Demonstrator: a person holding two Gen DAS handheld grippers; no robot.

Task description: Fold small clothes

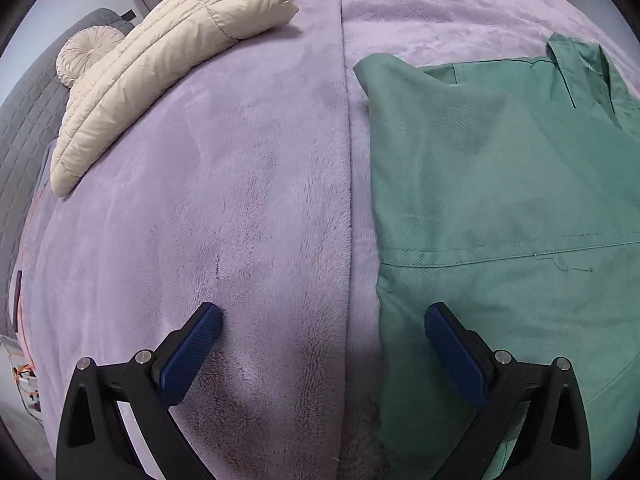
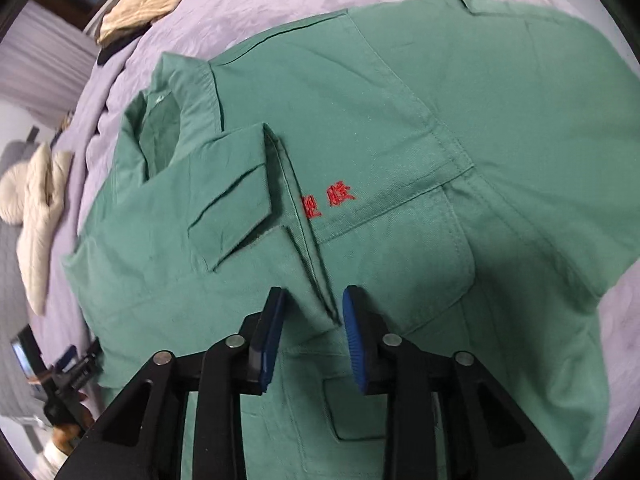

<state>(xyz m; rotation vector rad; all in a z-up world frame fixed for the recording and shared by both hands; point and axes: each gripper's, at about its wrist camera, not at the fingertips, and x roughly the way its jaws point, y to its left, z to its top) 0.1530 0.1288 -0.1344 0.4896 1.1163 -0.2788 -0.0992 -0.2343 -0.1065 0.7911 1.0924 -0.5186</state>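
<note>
Here the green shirt (image 2: 400,128) lies flat on the bed (image 1: 248,208), right of frame. Left gripper (image 1: 320,344): jaws wide, empty, over the blanket. Right gripper (image 2: 314,332): jaws narrow, straddling the placket, unpinched. Risk: closing catches one layer only, skewing the fold.

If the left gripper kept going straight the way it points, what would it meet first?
Probably the purple blanket, beside the green jacket's edge; the open left gripper straddles that edge, so depth leaves it uncertain.
</note>
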